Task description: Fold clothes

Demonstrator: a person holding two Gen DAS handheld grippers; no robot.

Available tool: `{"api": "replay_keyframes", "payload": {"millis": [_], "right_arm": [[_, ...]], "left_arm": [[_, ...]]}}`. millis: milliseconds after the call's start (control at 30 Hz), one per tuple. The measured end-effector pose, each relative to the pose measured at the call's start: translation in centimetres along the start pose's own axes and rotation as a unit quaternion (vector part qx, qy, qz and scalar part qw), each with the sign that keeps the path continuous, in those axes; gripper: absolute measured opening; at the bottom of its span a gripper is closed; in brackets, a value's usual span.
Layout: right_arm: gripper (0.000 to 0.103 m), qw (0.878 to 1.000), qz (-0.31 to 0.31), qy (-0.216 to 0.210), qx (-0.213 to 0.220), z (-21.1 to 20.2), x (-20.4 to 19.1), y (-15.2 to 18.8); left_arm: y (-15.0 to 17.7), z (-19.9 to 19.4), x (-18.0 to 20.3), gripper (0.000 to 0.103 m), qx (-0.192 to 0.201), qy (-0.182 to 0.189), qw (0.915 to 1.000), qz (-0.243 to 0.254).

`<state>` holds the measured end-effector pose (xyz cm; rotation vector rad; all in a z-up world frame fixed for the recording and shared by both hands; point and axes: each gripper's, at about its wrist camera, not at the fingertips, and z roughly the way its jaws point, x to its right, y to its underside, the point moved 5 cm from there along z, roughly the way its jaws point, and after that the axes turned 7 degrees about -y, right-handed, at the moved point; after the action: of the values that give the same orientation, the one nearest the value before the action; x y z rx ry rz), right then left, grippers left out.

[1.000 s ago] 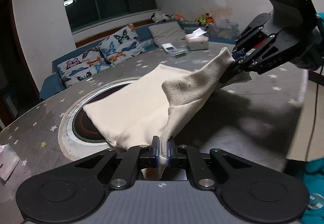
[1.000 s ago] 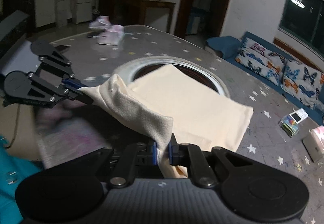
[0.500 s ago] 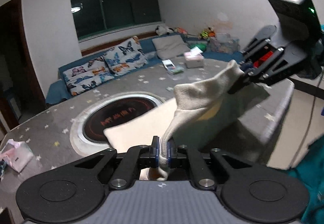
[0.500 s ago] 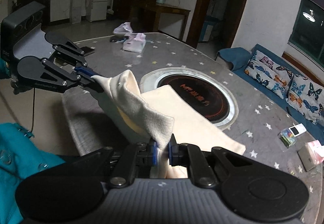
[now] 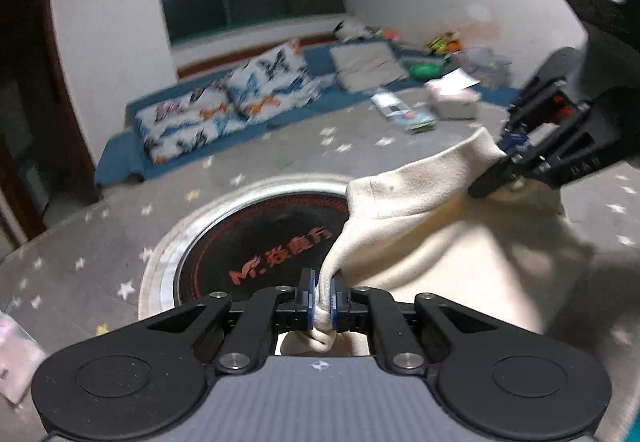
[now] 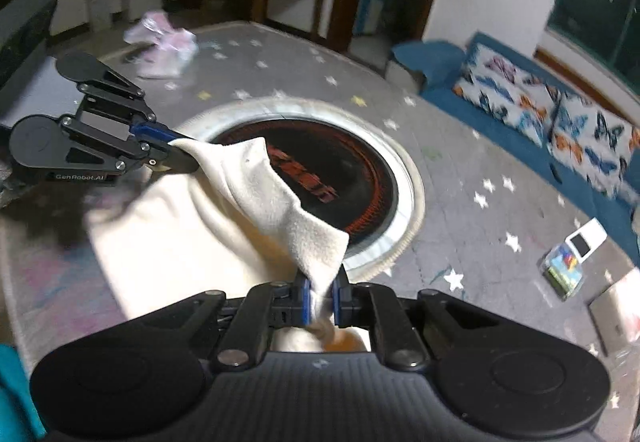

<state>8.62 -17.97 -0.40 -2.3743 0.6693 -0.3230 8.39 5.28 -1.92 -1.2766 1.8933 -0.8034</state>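
Observation:
A cream fleece garment (image 5: 432, 238) (image 6: 208, 226) hangs between my two grippers above the near edge of the grey star-patterned table (image 5: 104, 250) (image 6: 472, 162). My left gripper (image 5: 320, 300) is shut on one corner of it. The same gripper (image 6: 176, 148) shows at the left of the right wrist view. My right gripper (image 6: 320, 300) is shut on the other corner and appears at the right of the left wrist view (image 5: 506, 158). The cloth sags in a fold between them, its lower part draped over the table edge.
A round black hotplate with red lettering and a pale ring (image 5: 264, 242) (image 6: 328, 170) lies bare in the table's middle. Tissue packs (image 5: 452, 98) (image 6: 164, 42), small boxes (image 6: 572, 254) and a blue sofa with butterfly cushions (image 5: 224, 114) lie beyond.
Both grippers have pulled the garment back toward the near table edge. The cloth has slid off the hotplate, which now shows fully. Both grips stayed shut.

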Motion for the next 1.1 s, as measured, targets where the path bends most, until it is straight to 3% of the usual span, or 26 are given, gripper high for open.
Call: {"api": "replay_keyframes", "payload": {"millis": [200,300,467,567,667,867,1100], "right_arm": [[0.016,0.997,0.068,0.029,-0.012,4.7,2.3,1.7],[0.020,0.994,0.107,0.035,0.006,4.4,3.1,2.3],[0.021,0.986,0.155,0.057,0.036,2.7,4.4,2.3],[0.021,0.985,0.157,0.056,0.054,1.5,3.9,1.6],[0.020,0.986,0.153,0.038,0.059,1.5,3.2,0.9],[0.020,0.987,0.155,0.031,0.039,4.4,2.8,0.5],[0.020,0.988,0.149,0.038,0.032,6.0,2.8,0.9]], "left_arm": [[1.1,4.2,-0.9,0.016,-0.029,-0.031,0.9985,-0.035],[1.3,4.9,-1.5,0.026,-0.030,-0.052,0.9968,-0.053],[0.6,4.1,-3.2,0.025,-0.021,-0.074,0.9927,-0.092],[-0.4,2.8,-3.1,0.024,-0.006,-0.064,0.9928,-0.101],[-1.3,2.3,-1.5,0.021,0.000,-0.025,0.9945,-0.101],[-2.3,4.6,2.1,0.019,-0.022,0.024,0.9958,-0.085],[-1.9,8.0,3.1,0.020,-0.056,0.018,0.9937,-0.096]]}}
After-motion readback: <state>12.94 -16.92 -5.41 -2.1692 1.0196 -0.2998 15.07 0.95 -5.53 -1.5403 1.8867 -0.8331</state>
